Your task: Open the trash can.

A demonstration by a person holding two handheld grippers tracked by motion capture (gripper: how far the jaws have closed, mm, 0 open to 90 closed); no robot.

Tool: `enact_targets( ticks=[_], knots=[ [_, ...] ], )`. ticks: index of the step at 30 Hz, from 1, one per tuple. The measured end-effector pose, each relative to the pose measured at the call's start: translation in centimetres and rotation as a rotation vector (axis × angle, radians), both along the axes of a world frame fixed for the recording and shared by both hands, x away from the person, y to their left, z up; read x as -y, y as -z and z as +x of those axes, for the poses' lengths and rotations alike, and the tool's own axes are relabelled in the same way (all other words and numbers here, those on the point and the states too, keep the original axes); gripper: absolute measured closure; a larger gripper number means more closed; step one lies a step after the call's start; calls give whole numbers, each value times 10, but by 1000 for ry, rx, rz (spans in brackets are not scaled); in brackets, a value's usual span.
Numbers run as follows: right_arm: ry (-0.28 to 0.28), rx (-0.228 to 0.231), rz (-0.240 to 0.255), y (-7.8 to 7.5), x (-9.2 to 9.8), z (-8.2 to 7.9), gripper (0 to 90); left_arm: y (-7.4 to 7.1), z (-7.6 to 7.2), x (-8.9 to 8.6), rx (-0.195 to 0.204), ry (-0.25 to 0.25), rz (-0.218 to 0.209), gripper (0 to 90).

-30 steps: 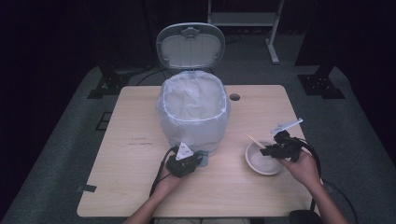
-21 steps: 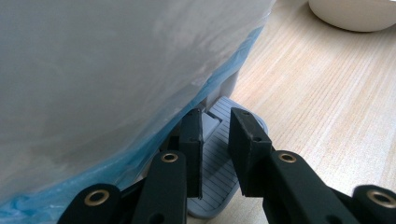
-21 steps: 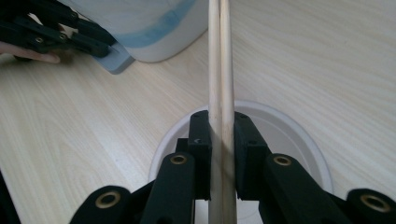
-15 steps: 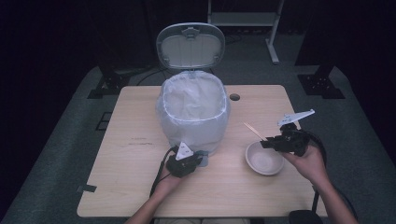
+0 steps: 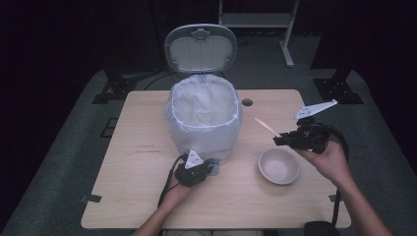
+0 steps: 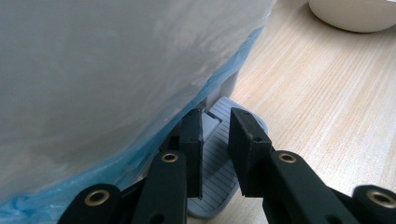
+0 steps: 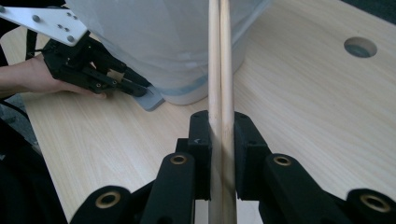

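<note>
Your left gripper [image 5: 210, 168], low in the middle of the frame, presses its slightly parted jaws down on the bin's grey pedal [image 6: 219, 158], grasping nothing; that likely keeps the lid [image 5: 200, 47] standing open over the lined bin [image 5: 204, 118]. Your right gripper [image 5: 276, 141], at right of centre, is clenched on a pair of wooden chopsticks [image 7: 219, 70], which point up-left towards the bin's mouth, above the empty bowl [image 5: 279, 166].
</note>
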State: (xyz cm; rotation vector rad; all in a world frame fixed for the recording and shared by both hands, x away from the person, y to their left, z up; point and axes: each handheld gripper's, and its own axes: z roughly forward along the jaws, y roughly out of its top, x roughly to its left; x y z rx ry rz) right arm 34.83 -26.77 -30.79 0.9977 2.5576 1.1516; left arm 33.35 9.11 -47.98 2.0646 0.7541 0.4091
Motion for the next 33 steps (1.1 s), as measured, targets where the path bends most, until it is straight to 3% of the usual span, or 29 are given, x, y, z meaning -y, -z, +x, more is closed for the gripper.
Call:
enact_targets(
  ticks=[11,33],
  knots=[
    [-41,31,-12,-38,-14,2,789,0,0,0,-2,-2,-1,754],
    [-90,69,-34,-84,-39,7,789,0,0,1,-2,-12,-1,761]
  ],
)
